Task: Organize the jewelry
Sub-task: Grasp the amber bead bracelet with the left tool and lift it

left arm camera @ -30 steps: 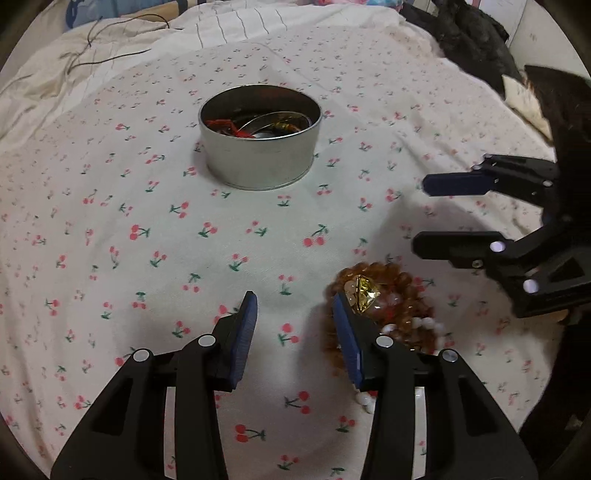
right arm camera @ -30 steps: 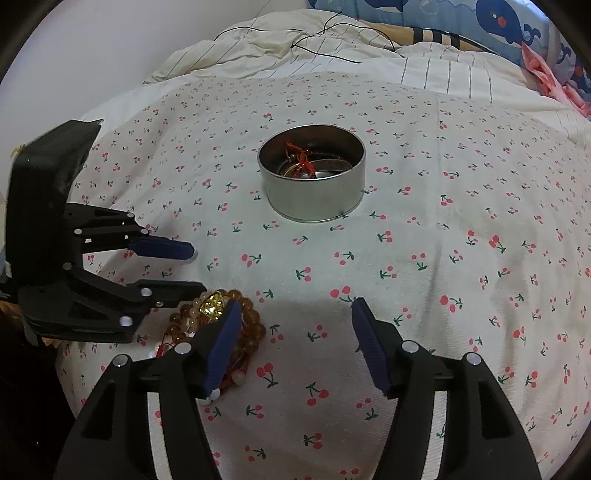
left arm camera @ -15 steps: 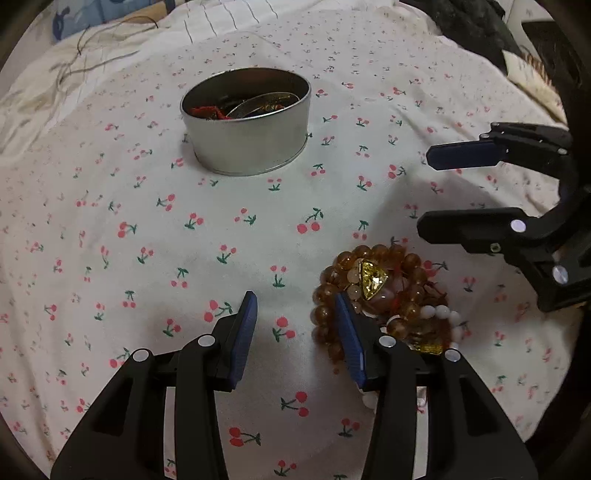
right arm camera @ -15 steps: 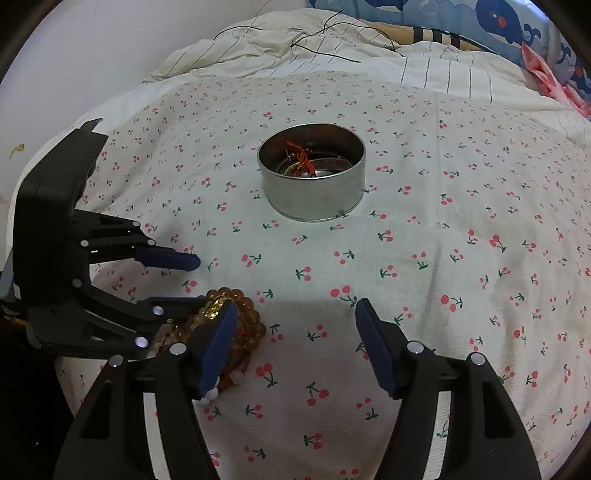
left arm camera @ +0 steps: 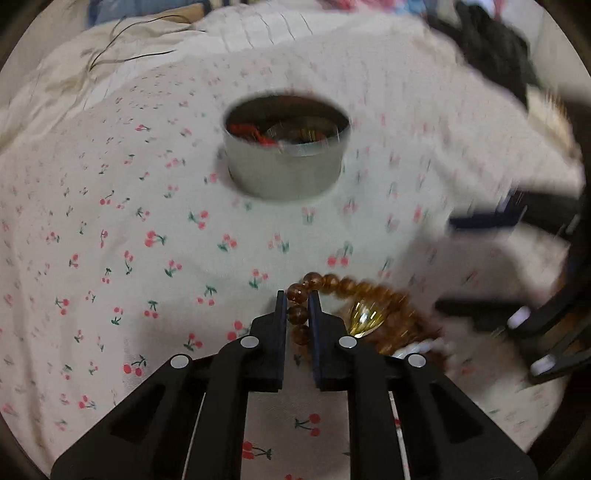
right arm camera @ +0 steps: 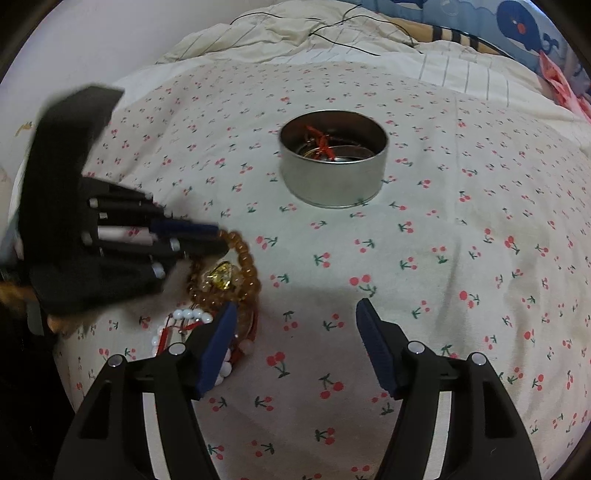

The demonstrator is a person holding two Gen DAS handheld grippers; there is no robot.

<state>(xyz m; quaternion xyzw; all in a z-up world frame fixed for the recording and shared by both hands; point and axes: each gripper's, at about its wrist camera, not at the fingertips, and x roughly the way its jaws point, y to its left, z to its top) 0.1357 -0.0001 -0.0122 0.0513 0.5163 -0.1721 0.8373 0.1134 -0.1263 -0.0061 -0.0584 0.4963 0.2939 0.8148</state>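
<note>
A heap of jewelry lies on the cherry-print cloth: an amber bead bracelet (left arm camera: pixel 369 291) (right arm camera: pixel 249 266), a gold pendant (left arm camera: pixel 364 317) (right arm camera: pixel 221 277) and a white bead bracelet (right arm camera: pixel 188 314). My left gripper (left arm camera: pixel 297 295) (right arm camera: pixel 218 240) is closing, with the amber beads pinched between its pads. My right gripper (right arm camera: pixel 295 310) (left arm camera: pixel 448 264) stands open over bare cloth just right of the heap and holds nothing. A round metal tin (left arm camera: pixel 284 181) (right arm camera: pixel 332 184) farther back holds a red cord and some metal pieces.
The cloth (right arm camera: pixel 461 258) covers a rounded bed surface that drops away at the left. Behind it lie a rumpled cream quilt with thin black cables (right arm camera: pixel 332 33), a whale-print pillow (right arm camera: pixel 524 26) and dark clothing (left arm camera: pixel 491 55).
My left gripper has shifted onto the near rim of the amber bracelet, and its jaws have come together on the beads. The right gripper has hardly moved.
</note>
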